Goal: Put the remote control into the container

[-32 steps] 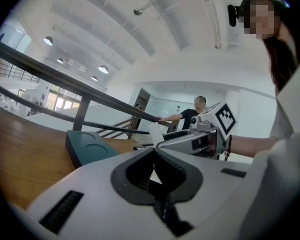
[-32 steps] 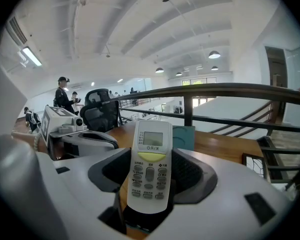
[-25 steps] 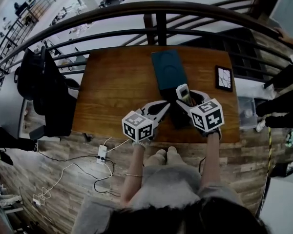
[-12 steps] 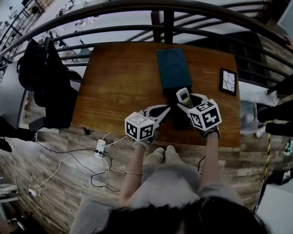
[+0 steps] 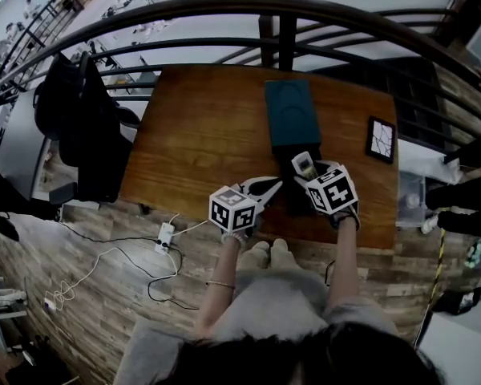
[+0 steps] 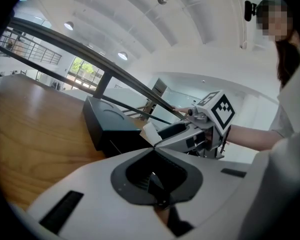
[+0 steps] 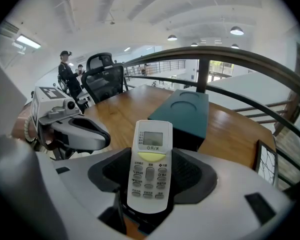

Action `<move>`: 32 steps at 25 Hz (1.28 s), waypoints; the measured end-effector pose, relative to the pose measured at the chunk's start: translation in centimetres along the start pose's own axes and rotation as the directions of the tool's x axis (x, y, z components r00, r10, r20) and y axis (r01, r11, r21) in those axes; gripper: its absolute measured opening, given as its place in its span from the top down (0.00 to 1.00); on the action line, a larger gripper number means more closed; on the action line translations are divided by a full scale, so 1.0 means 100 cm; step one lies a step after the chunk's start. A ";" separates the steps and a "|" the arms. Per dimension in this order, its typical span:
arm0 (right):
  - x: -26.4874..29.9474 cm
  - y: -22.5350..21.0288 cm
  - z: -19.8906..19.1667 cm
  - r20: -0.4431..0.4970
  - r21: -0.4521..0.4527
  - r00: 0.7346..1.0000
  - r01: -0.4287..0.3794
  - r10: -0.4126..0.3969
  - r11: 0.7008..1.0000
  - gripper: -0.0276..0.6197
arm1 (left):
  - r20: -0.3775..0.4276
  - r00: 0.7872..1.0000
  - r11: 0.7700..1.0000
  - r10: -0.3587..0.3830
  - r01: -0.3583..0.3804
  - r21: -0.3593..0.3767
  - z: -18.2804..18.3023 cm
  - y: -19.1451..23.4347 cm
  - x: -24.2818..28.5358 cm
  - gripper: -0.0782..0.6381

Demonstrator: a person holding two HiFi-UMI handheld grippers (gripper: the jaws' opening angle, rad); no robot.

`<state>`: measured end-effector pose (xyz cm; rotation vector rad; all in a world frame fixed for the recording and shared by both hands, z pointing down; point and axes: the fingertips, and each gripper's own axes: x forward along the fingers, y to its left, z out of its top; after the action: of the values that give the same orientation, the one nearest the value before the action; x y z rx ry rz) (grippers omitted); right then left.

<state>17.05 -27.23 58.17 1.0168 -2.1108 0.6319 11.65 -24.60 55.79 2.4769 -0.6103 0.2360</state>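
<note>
Over the table (image 5: 200,135) I count two grippers, the left gripper (image 5: 277,184) and right gripper (image 5: 307,177), one remote control (image 5: 302,164), one dark container (image 5: 293,119), one framed tile (image 5: 381,139); one chair (image 7: 105,76) beside the table.

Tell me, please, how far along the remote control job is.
Done: the remote control is clamped in the right gripper. In hand: it is held up just short of the dark teal container. Left: getting it inside and letting go. The left gripper is shut on nothing.
</note>
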 end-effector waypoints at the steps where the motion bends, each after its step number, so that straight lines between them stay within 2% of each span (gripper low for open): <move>1: 0.002 0.000 -0.002 -0.012 -0.001 1.000 0.001 -0.001 1.000 0.58 | -0.006 1.000 1.000 0.001 -0.001 -0.005 -0.003 0.001 0.001 0.89; 13: 0.025 -0.001 -0.012 -0.129 -0.038 0.991 0.029 -0.034 0.999 0.58 | -0.038 0.999 0.999 0.016 -0.018 -0.047 -0.021 0.009 0.000 0.89; 19: 0.034 -0.005 -0.020 -0.186 -0.071 0.981 0.047 -0.060 0.996 0.58 | -0.049 0.999 0.998 0.016 -0.018 -0.054 -0.023 0.009 0.004 0.88; 23: 0.040 -0.009 -0.034 -0.252 -0.084 0.964 0.069 -0.088 0.994 0.58 | -0.054 0.998 0.998 0.019 -0.022 -0.061 -0.026 0.011 0.004 0.89; 27: 0.053 -0.006 -0.032 -0.240 -0.102 0.967 0.059 -0.083 0.993 0.58 | -0.051 0.998 0.998 0.025 -0.028 -0.063 -0.026 0.016 0.001 0.88; 32: 0.051 -0.007 -0.042 -0.297 -0.120 0.949 0.075 -0.108 0.990 0.58 | -0.047 0.998 0.997 0.033 -0.036 -0.065 -0.025 0.016 0.000 0.88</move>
<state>16.93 -27.25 64.83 0.8903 -1.7984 0.5816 10.81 -24.37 58.65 2.3930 -0.6318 0.2804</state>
